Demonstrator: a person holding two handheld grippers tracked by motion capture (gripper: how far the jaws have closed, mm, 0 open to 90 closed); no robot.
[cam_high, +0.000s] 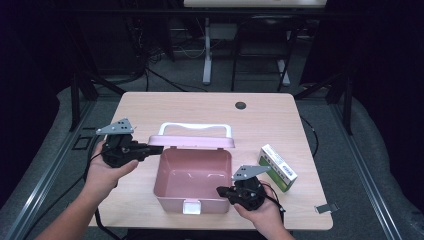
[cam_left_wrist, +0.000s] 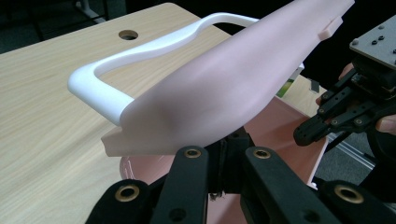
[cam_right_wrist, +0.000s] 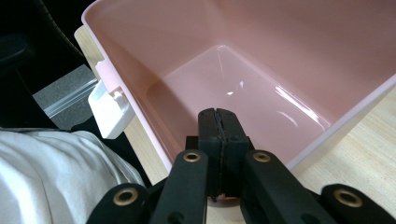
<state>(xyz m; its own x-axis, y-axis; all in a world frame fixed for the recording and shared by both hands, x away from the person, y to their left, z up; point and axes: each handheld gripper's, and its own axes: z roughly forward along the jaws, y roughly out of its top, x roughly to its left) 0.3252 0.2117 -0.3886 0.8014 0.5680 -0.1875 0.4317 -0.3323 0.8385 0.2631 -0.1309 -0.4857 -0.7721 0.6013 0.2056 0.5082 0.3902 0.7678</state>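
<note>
On table, open pink box (cam_high: 192, 172).

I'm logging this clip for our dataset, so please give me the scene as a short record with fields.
surface: wooden table
main item: pink box, open and empty
lid: pink lid raised, white handle
left gripper: shut on lid edge
right gripper: shut, at box's near right corner
nearby: green-white carton, right of box
</note>
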